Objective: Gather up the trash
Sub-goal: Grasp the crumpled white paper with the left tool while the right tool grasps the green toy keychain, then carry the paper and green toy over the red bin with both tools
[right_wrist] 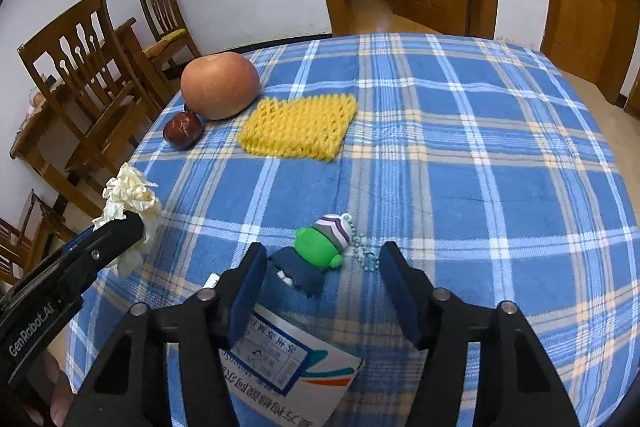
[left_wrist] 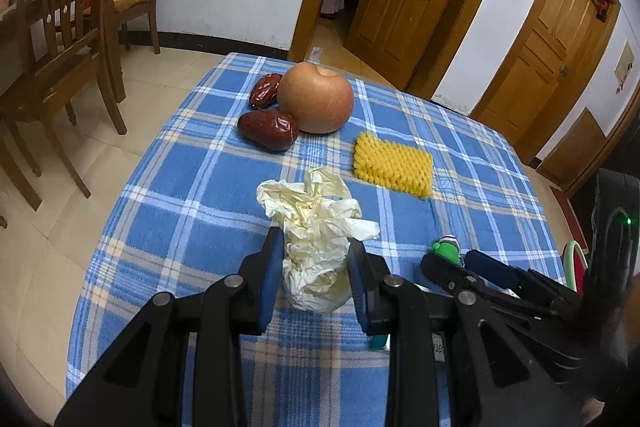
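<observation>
Over the plaid surface [right_wrist: 480, 187], crumpled paper [left_wrist: 316, 247] is clamped in the left claw [left_wrist: 316, 251]. A green toy figure [right_wrist: 320, 251] is straddled, untouched, by the parted right claw [right_wrist: 322, 267].

Tabletop layout, both wrist views.
Apple [left_wrist: 315, 98] sits at the far left of the tabletop [right_wrist: 500, 163], two dates [left_wrist: 269, 129] touching its left side. Foam net [right_wrist: 299, 128] lies just right of the apple. Crumpled paper [left_wrist: 316, 251] is nearer, between the left gripper [left_wrist: 316, 247] fingers. Toy keychain [right_wrist: 320, 251] lies near right, a card [right_wrist: 288, 355] before it. Chairs [left_wrist: 60, 39] stand left of the tabletop.
</observation>
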`<state>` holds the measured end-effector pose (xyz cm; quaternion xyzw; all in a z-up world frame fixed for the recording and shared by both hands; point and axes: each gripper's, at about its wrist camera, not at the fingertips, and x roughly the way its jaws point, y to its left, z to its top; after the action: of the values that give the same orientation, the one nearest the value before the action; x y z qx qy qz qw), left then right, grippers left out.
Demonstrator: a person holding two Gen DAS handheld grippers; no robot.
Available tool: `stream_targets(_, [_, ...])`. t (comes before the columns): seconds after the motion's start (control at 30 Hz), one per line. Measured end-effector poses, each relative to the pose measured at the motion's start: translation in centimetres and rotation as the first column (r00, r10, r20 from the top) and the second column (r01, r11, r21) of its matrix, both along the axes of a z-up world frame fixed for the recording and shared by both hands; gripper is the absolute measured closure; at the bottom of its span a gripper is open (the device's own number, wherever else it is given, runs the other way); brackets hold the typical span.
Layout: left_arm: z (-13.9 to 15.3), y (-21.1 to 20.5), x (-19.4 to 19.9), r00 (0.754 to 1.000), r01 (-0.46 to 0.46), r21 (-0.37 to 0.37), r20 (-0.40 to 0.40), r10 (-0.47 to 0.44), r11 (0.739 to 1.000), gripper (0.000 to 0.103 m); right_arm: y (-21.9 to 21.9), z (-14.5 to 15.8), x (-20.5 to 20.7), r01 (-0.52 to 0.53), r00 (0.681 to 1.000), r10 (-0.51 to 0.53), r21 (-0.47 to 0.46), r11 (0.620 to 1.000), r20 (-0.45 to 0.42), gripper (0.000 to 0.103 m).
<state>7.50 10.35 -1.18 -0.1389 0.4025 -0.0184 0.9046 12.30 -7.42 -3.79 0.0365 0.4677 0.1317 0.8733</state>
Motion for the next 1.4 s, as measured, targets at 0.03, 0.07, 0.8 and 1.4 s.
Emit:
stream_targets(0.03, [0.0,0.0,0.0,1.000,0.001,-0.001,0.000,-0.001,1.000,0.072,0.0,0.0,0.0,-0.004,1.000,0.004,0.004,1.000,0.000,0.048])
stream_targets(0.07, [0.0,0.0,0.0,1.000,0.001,-0.001,0.000,-0.001,1.000,0.072,0.1,0.0,0.0,-0.007,1.000,0.007,0.007,1.000,-0.001,0.051])
stream_targets(0.8, [0.4,-1.9,-0.6,0.999,0.038,-0.009,0.007,-0.038,0.999,0.072,-3.8,2.2,-2.6,-0.002,0.995,-0.006,0.081,0.997,0.095,0.087])
stream_targets(1.4, [3.1,-9.5,-1.3,0.981,0.191,-0.025,0.039,-0.190,0.981,0.072,-12.0,7.0,-7.0,0.098,0.964,-0.130,0.145,0.985,0.232,0.087])
